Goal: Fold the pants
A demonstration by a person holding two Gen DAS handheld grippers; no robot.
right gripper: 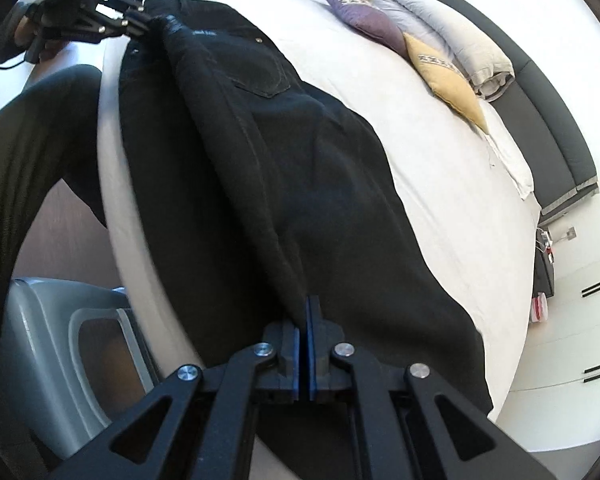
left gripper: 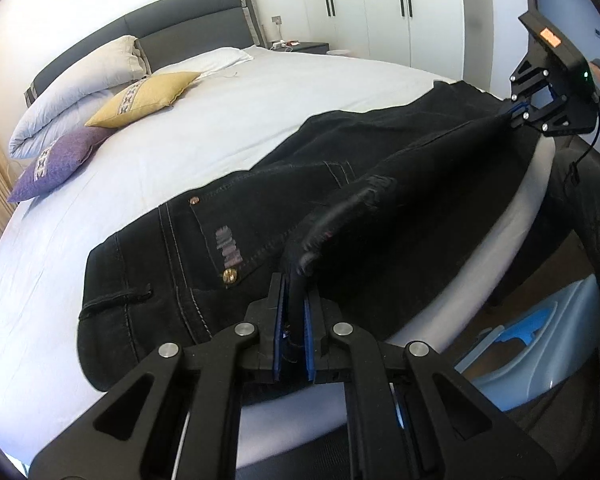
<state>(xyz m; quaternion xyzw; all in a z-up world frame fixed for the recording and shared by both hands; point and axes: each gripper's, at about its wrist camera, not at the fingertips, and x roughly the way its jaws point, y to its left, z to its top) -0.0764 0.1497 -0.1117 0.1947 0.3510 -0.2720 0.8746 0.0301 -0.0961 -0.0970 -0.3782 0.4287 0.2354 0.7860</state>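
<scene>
One pair of black jeans lay mid-frame across the bed, lengthwise fold under way; left tool pinched the waistband, right tool pinched the hem; cross-folds remained.

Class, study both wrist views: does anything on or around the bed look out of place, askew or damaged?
Nothing looks damaged or spilled. The black pants lie near the bed edge, pinched by the left hand-held gripper and right hand-held gripper.
</scene>
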